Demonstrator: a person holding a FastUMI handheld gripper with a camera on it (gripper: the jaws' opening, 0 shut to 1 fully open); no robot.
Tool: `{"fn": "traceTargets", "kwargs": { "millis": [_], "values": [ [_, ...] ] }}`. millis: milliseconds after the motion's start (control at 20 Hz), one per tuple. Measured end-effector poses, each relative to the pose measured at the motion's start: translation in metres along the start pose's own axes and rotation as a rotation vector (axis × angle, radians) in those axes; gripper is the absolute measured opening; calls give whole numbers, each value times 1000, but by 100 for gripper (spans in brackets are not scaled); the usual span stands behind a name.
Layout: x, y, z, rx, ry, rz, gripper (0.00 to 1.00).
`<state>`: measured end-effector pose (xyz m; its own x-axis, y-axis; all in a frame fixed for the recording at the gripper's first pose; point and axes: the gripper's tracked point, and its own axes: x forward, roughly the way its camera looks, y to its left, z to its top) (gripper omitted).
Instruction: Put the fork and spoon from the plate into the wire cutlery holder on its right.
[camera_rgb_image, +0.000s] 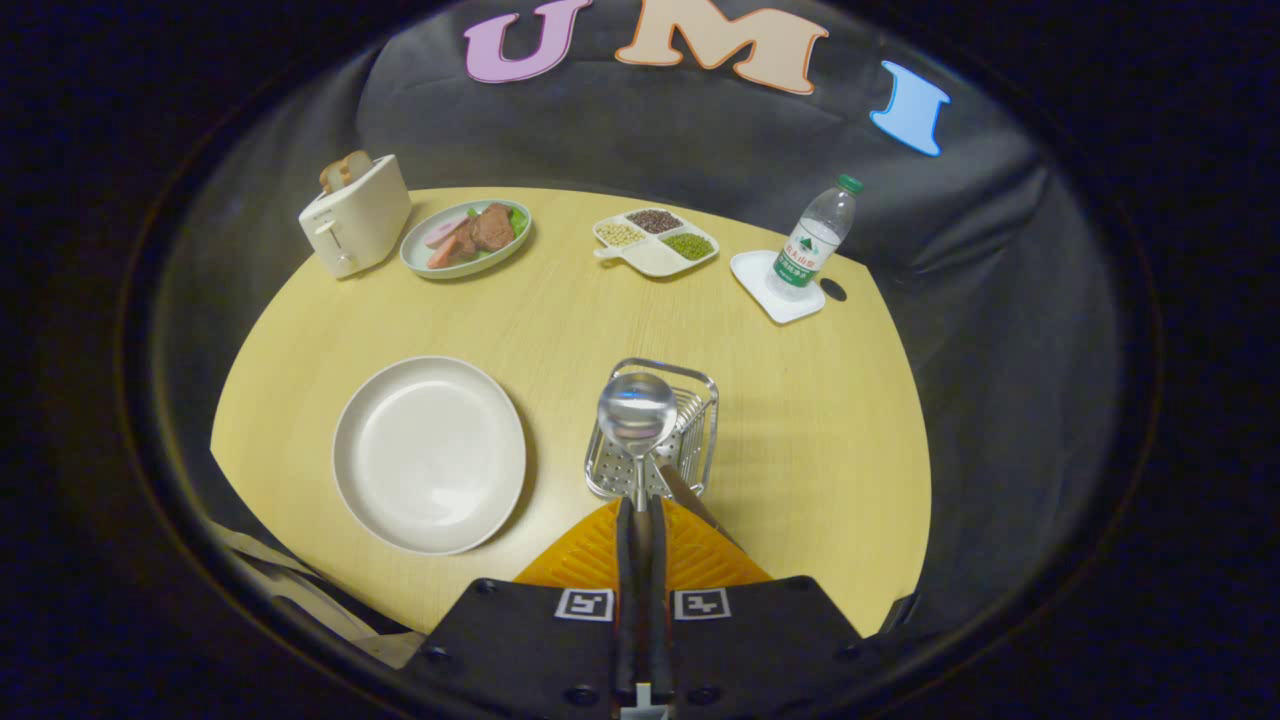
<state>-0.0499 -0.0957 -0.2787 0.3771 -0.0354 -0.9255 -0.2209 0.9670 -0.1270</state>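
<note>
We see our tongs (641, 510) clamped on the handle of the spoon (637, 413), its bowl raised over the wire cutlery holder (652, 430) just ahead of the fingers. Another utensil's handle leans out of the holder. The white plate (429, 453) sits bare on the tabletop (800, 420), beside the holder.

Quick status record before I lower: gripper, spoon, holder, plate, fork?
gripper: shut on spoon handle
spoon: bowl up, held above the holder
wire cutlery holder: on table right of plate; a dark handle leans out of it beside the fingers, likely the fork, uncertain
plate: white, nothing on it
next: lower the spoon into the holder, probably
</note>
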Motion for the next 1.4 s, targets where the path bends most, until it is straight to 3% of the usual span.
{"fn": "traceTargets", "kwargs": {
  "millis": [450,900,1400],
  "values": [
    [-6,3,16,39,-54,10,20],
    [-30,16,33,52,-203,16,100],
    [-59,33,62,121,-405,44,98]
  ]
}}
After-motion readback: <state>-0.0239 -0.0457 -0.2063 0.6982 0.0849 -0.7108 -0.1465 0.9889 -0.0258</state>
